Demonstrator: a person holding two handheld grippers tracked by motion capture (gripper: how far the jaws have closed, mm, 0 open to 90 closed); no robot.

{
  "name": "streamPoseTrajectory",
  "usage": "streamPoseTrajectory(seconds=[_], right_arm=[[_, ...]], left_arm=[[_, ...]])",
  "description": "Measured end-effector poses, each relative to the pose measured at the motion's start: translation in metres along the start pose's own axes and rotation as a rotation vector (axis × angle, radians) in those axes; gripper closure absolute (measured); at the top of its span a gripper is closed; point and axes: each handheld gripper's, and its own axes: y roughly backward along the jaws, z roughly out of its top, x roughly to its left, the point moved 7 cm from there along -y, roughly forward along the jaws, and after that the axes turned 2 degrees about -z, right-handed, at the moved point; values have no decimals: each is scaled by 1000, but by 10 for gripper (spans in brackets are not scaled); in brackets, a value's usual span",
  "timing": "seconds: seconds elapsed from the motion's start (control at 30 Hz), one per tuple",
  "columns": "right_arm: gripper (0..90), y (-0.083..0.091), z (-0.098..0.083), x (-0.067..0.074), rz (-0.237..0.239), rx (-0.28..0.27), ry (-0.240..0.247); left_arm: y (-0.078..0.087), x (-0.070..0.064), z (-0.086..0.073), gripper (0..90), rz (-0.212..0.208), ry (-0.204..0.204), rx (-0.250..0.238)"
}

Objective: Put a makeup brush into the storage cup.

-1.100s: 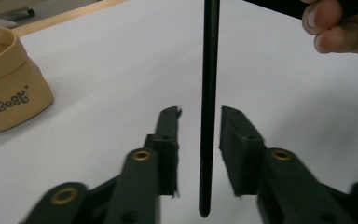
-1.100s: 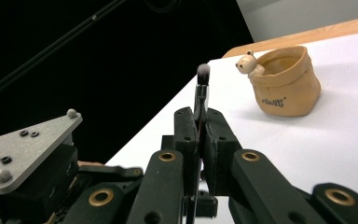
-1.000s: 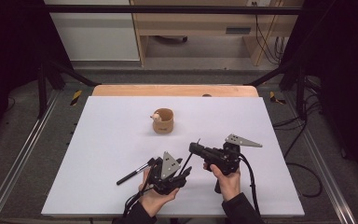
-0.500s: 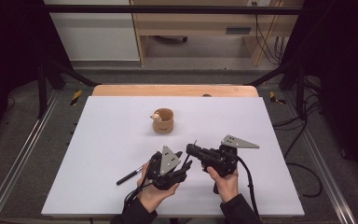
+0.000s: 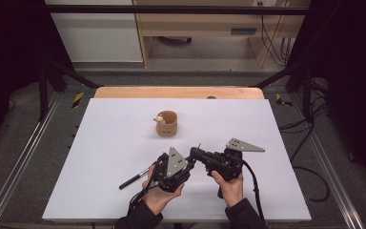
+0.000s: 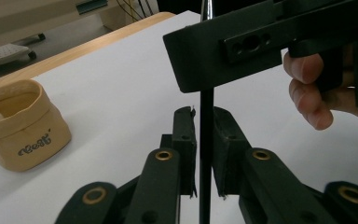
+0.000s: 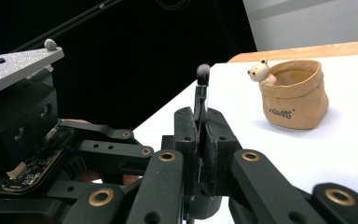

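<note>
White table (image 5: pixel 100 157): brush (image 7: pixel 201 95) upright (bristles up), both jaws clamped.

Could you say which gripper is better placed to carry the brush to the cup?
Right, likely: right gripper clamps the brush, cup straight ahead; left gripper has just been closing its jaws on it.

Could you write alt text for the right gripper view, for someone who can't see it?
The right gripper is shut on a thin black makeup brush, bristles pointing up. Beyond it, a tan pouch-shaped cup with a small bear figure stands on the white table.
</note>
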Motion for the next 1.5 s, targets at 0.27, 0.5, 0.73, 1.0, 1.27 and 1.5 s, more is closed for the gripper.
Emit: streamPoseTrajectory(seconds=[0.27,0.5,0.73,1.0,1.27,1.5], right_arm=[[856,0,0,1,-4,-1,3],[755,2,3,0,-20,-28,10],[563,10,11,-3,-75,-55,91],[371,21,16,-15,-200,-47,178],[207,32,19,-30,-290,-42,206],[138,43,21,-38,-339,-34,218]], left_arm=[[0,0,0,845,-2,-1,4],[1,7,-1,846,16,16,2],[5,27,-5,846,44,55,-3],[18,45,-3,845,60,77,-34],[34,66,-1,846,79,101,-66],[49,84,5,845,91,92,-86]])
